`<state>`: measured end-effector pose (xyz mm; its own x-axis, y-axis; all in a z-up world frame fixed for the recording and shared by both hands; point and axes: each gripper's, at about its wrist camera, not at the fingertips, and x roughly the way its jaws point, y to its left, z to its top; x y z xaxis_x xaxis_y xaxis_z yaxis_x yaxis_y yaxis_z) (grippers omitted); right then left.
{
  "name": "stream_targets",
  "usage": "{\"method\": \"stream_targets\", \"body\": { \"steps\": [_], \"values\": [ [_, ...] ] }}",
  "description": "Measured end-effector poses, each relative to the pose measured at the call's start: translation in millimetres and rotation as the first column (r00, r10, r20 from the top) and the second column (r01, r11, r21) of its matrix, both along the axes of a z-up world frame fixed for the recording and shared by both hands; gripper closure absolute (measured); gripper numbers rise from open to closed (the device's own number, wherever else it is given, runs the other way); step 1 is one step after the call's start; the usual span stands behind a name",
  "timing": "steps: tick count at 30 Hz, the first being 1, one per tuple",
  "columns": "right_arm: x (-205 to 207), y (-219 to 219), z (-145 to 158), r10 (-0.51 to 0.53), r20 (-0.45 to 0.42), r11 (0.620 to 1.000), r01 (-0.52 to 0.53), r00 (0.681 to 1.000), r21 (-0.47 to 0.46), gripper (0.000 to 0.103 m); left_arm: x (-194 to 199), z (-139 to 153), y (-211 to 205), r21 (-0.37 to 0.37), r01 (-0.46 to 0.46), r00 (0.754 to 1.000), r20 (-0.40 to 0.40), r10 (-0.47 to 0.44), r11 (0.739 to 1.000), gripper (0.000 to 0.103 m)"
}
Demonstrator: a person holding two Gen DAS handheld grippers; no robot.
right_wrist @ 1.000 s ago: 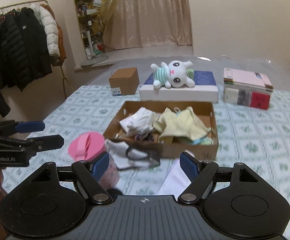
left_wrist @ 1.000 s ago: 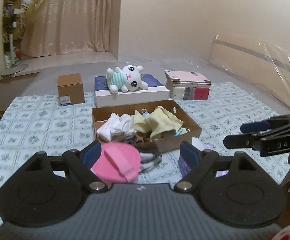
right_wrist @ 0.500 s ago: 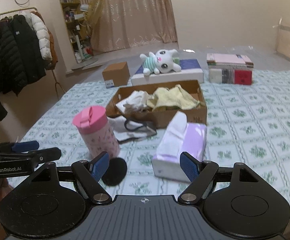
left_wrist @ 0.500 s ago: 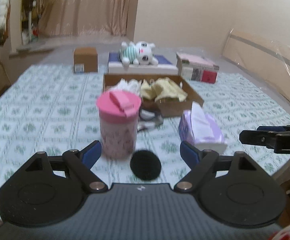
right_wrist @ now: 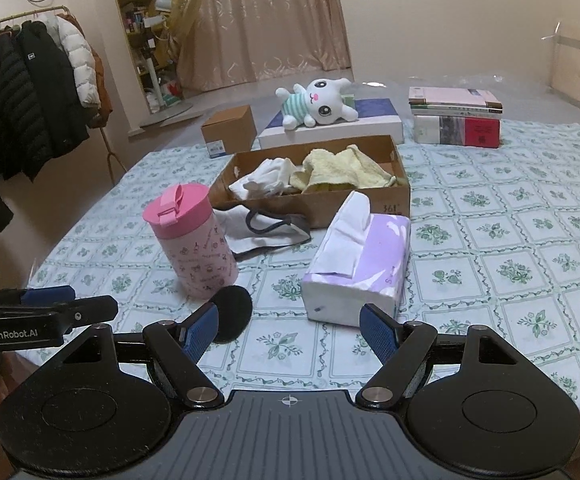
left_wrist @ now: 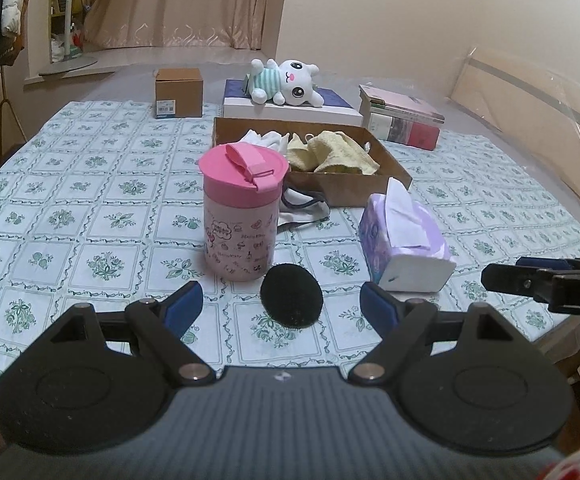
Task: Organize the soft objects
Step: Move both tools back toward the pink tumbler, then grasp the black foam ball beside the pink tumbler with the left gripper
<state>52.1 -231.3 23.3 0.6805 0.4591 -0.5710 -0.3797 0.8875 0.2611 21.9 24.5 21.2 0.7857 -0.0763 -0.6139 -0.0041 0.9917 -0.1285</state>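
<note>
A shallow cardboard box (left_wrist: 393,168) (right_wrist: 399,196) in mid-table holds a yellow cloth (left_wrist: 333,156) (right_wrist: 341,170) and white cloths (left_wrist: 266,138) (right_wrist: 268,174). A white face mask with grey loops (left_wrist: 303,210) (right_wrist: 266,228) lies in front of the box. A black round pad (left_wrist: 291,301) (right_wrist: 232,312) lies near the table's front edge. A white plush rabbit (left_wrist: 286,84) (right_wrist: 321,106) lies on a flat box behind. My left gripper (left_wrist: 281,306) and right gripper (right_wrist: 289,330) are both open and empty, held back over the front edge.
A pink lidded cup (left_wrist: 242,212) (right_wrist: 190,240) stands just behind the black pad. A purple tissue pack (left_wrist: 403,244) (right_wrist: 359,264) lies to its right. A small brown box (left_wrist: 179,92) and a stack of books (left_wrist: 401,122) stand at the back. Coats (right_wrist: 26,92) hang at left.
Both grippers have pulled back from the box toward the table's front edge. The cup, tissue pack and black pad have come fully into view.
</note>
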Motion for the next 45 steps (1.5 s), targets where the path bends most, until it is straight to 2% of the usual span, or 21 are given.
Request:
{"method": "stream_targets", "body": {
  "steps": [19, 29, 45],
  "values": [
    [3, -3, -5, -0.011, -0.008, 1.000, 0.011, 1.000, -0.003, 0.026, 3, -10, -2, -0.006, -0.010, 1.000, -0.016, 0.010, 1.000, 0.019],
    [10, -7, -17, -0.025, -0.035, 1.000, 0.025, 0.999, 0.000, 0.026, 13, -27, -4, -0.003, -0.019, 0.998, -0.062, 0.019, 1.000, 0.019],
    [38, -5, -34, -0.017, -0.015, 1.000, 0.016, 1.000, -0.025, 0.026, 50, -57, -11, -0.003, -0.022, 0.995, -0.098, 0.021, 1.000, 0.019]
  ]
}}
